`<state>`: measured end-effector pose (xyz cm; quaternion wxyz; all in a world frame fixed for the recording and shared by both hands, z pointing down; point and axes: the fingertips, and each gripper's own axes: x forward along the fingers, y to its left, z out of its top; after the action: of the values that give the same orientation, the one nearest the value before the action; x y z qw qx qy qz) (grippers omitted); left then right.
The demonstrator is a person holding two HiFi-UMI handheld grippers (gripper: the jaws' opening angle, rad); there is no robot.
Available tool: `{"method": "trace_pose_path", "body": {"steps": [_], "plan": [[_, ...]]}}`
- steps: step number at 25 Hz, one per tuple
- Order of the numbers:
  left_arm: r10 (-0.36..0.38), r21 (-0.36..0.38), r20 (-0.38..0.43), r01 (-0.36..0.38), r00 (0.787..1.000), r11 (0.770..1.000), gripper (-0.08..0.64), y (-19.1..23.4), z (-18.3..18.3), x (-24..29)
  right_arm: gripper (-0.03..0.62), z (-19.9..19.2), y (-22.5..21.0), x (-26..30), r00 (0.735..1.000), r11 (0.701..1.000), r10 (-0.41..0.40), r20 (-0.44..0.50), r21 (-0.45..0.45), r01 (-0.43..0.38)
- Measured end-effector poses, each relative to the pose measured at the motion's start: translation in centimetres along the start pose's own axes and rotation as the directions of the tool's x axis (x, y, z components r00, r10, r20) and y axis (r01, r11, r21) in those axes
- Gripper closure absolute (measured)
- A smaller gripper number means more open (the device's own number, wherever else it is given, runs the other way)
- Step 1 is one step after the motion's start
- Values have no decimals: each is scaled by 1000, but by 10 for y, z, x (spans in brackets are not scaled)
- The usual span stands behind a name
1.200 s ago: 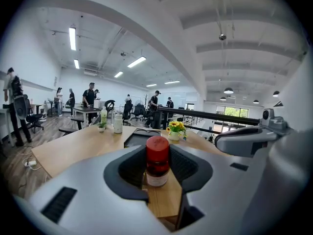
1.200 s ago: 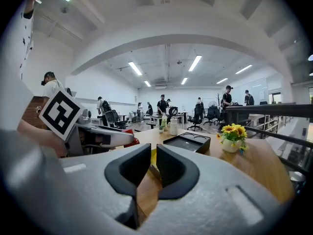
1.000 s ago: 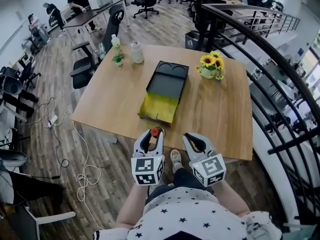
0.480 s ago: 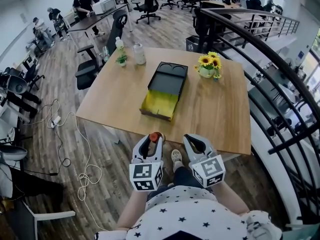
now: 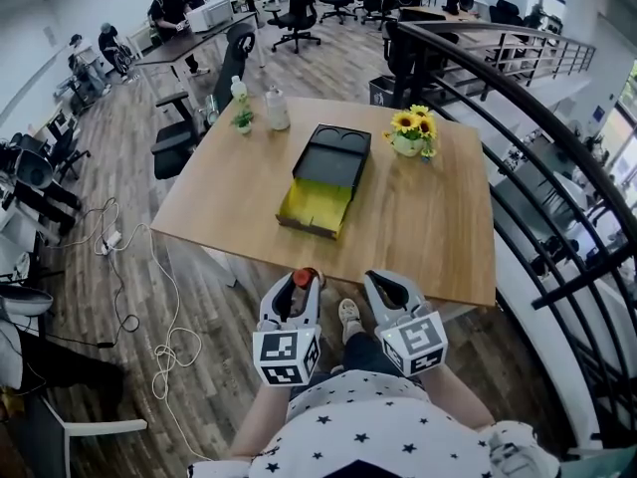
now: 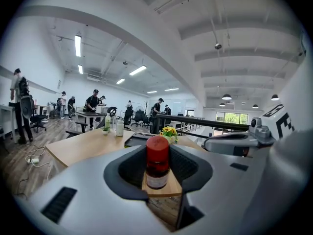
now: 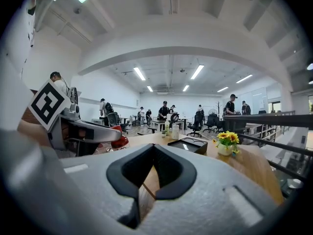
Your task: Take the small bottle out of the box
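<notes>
A small brown bottle (image 5: 305, 278) with a red cap stands upright between the jaws of my left gripper (image 5: 304, 281), which is shut on it. In the left gripper view the bottle (image 6: 157, 163) sits between the dark pads, label facing me. The gripper hangs just off the table's near edge, above the floor. The box (image 5: 323, 179), black with a yellow inside, lies open in the middle of the wooden table (image 5: 428, 237), well ahead of both grippers. My right gripper (image 5: 377, 280) is beside the left one; its jaws (image 7: 152, 153) are shut with nothing between them.
A pot of sunflowers (image 5: 416, 135) stands right of the box. Two bottles (image 5: 275, 108) and a small plant (image 5: 244, 119) are at the table's far left corner. A black railing (image 5: 537, 127) runs along the right. Office chairs (image 5: 179, 142) and floor cables (image 5: 159, 357) lie to the left.
Both grippers have drawn slightly back from the table's near edge, the left one still holding the bottle. The box has not moved.
</notes>
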<state>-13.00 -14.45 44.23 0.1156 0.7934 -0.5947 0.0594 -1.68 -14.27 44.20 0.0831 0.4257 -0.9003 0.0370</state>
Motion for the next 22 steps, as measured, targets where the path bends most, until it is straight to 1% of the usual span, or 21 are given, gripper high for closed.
{"method": "trace_pose_path", "body": {"steps": [6, 11, 16, 22], "plan": [[-7, 5, 9, 7, 1000, 1000, 423, -5, 5, -1, 584, 1, -4, -5, 1000, 1000, -16, 4, -1, 16], [-18, 13, 9, 18, 1000, 1000, 423, -8, 7, 2, 586, 4, -10, -7, 999, 999, -46, 13, -28, 46], [-27, 18, 7, 27, 1000, 999, 423, -9, 11, 9, 586, 9, -19, -6, 997, 997, -71, 27, -37, 72], [-40, 11, 3, 40, 999, 999, 423, -11, 13, 12, 586, 9, -21, -7, 996, 996, -81, 22, -31, 82]]}}
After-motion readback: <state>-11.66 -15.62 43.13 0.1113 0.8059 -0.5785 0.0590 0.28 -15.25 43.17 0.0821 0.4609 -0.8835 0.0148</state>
